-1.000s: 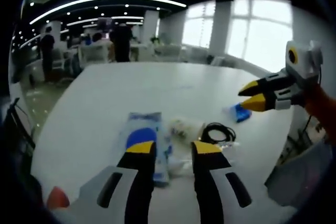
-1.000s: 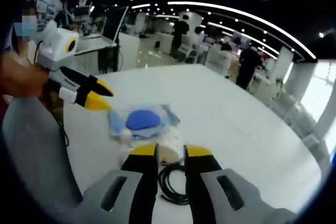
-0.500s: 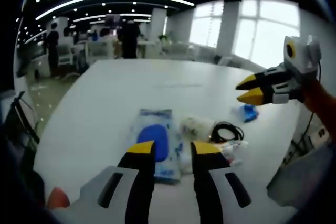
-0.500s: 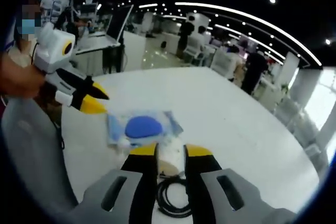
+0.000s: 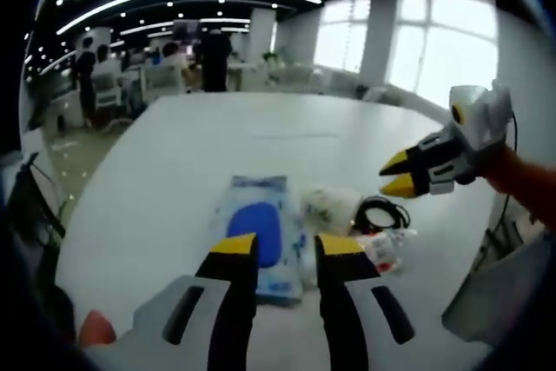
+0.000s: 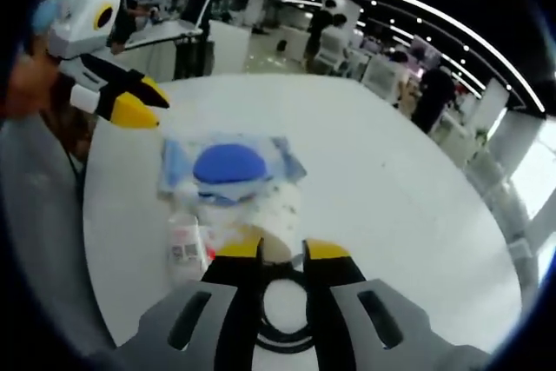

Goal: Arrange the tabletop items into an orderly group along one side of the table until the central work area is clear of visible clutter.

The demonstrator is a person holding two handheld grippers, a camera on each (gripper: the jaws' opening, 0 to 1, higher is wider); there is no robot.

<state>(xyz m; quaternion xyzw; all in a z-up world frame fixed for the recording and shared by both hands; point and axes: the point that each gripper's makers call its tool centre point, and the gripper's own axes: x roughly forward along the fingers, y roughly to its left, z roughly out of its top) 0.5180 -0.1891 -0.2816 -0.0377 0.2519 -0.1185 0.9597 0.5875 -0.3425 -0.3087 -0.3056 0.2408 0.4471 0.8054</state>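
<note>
On white table [image 5: 174, 154], wipes pack [image 5: 256, 232], coiled cable [image 5: 380, 213]

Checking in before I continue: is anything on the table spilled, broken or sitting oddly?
Nothing looks spilled or broken. The wipes pack, a white roll, a coiled black cable and a small packet just sit bunched loosely together on the white table.

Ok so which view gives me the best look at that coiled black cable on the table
The left gripper view: the black cable lies in the open on the white table, right of the blue-lidded wipes pack. In the right gripper view the same cable sits low, largely behind that view's own claw.
</note>
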